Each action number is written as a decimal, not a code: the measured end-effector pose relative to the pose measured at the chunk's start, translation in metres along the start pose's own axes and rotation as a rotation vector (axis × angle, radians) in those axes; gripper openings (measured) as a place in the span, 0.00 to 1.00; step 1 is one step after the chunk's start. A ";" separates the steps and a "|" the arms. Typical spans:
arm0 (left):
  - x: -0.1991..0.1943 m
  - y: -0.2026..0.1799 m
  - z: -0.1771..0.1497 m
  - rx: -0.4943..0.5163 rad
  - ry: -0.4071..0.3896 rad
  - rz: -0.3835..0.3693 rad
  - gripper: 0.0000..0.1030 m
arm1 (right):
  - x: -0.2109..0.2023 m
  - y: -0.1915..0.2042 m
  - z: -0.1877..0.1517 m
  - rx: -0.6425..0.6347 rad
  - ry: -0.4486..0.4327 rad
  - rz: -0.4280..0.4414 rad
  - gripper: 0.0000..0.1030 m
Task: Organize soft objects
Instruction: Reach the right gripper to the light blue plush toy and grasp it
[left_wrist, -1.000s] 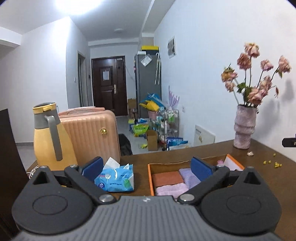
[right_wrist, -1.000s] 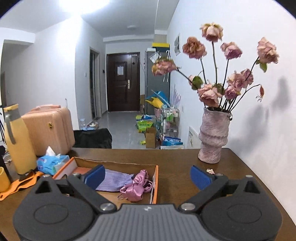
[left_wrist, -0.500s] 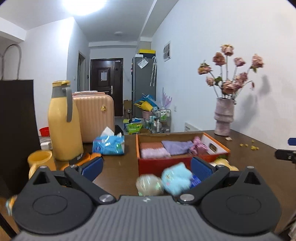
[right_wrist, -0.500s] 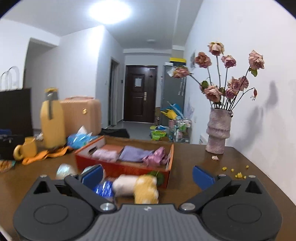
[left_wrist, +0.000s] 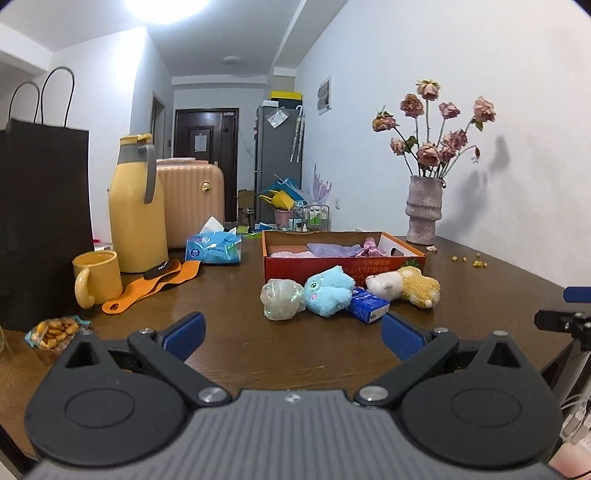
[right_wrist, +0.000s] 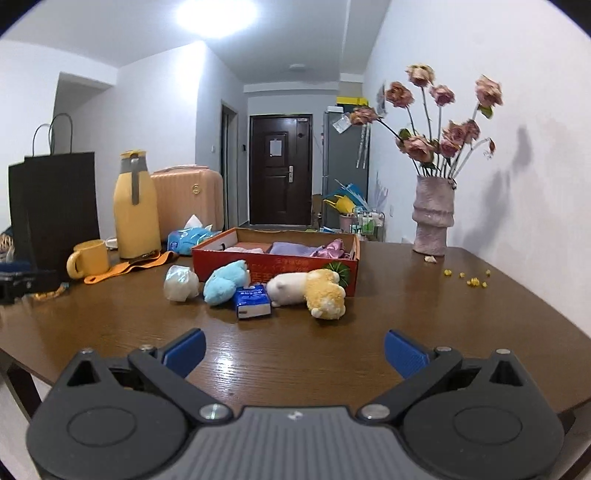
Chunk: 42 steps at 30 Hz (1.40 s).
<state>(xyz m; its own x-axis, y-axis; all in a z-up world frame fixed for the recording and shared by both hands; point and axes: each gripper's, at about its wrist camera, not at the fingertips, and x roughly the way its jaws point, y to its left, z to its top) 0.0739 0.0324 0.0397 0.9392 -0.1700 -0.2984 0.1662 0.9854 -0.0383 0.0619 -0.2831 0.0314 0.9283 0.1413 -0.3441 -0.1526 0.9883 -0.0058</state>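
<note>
Lying before box: two plush toys.

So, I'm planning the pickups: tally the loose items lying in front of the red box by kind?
Plush toys: 2, blue and white-yellow
Clear wrapped bundle: 1
Blue tissue pack: 1
Total: 4

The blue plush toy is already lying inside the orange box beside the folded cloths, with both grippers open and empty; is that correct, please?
Not quite: the blue plush toy lies on the table in front of the orange box, as the right wrist view shows. Both the left gripper and the right gripper are open and empty.
</note>
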 end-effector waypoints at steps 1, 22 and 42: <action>0.002 0.000 0.000 -0.009 0.005 -0.002 1.00 | 0.003 0.001 0.001 0.007 0.003 0.002 1.00; 0.164 0.018 0.012 -0.088 0.195 -0.017 1.00 | 0.214 0.035 0.059 0.007 0.127 0.183 0.85; 0.156 -0.005 -0.002 -0.137 0.256 -0.163 1.00 | 0.184 0.021 0.034 0.281 0.203 0.314 0.20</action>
<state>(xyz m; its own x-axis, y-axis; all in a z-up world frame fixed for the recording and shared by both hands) 0.2194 0.0012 -0.0089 0.7945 -0.3337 -0.5074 0.2499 0.9411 -0.2278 0.2408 -0.2347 -0.0004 0.7624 0.4495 -0.4655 -0.2916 0.8808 0.3730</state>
